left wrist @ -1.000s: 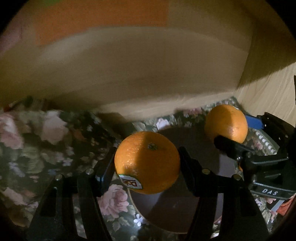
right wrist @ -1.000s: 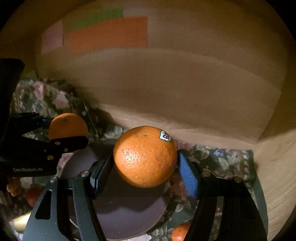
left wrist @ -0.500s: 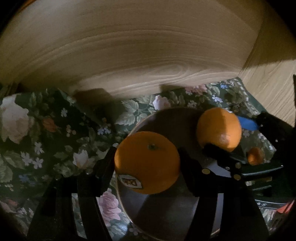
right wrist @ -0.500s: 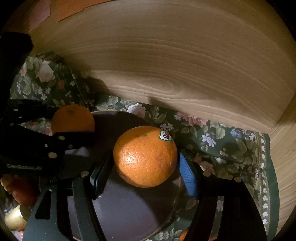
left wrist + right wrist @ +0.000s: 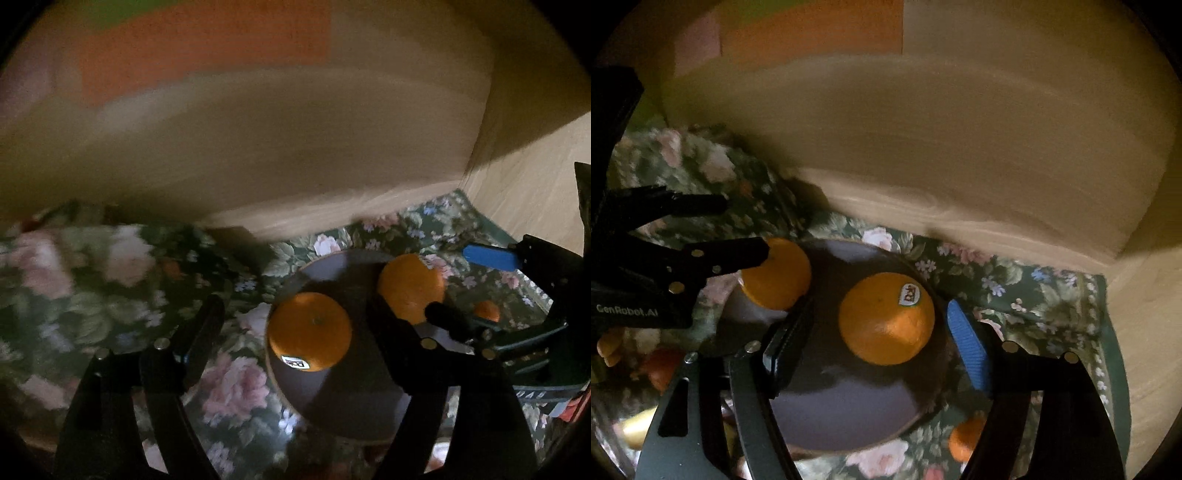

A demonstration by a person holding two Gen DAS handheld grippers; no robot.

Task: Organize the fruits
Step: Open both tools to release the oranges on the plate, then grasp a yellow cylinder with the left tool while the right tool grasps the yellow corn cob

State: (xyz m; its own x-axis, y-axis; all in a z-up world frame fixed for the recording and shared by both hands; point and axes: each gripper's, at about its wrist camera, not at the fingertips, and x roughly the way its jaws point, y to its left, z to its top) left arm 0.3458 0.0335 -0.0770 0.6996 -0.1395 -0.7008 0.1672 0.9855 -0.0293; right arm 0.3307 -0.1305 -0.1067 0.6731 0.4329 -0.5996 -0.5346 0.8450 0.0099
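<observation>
- The left gripper (image 5: 299,325) has its fingers spread wide apart, gripping nothing; a stickered orange (image 5: 309,331) sits between them, closer to the right finger, with clear space on both sides.
- That orange rests on the left part of a dark round plate (image 5: 354,406), its white label facing the camera.
- The right gripper (image 5: 877,332) also has its fingers apart; a second orange (image 5: 886,318) lies between the black left finger and the blue-padded right finger (image 5: 967,347), not pinched by either.
- This second orange also rests on the plate (image 5: 849,413), with its sticker turned up toward the far side.
- From the left wrist camera, the second orange (image 5: 410,288) sits beyond the tip of the right finger, with the other gripper's blue pad (image 5: 487,256) further out.
- From the right wrist camera, the first orange (image 5: 777,275) lies beyond the left finger, touching or just beside the tip of the other gripper.
- A small orange fruit (image 5: 966,437) lies on the floral cloth (image 5: 1034,295), just inside the right finger's base.
- A wooden wall (image 5: 960,147) stands beyond the fingers.
</observation>
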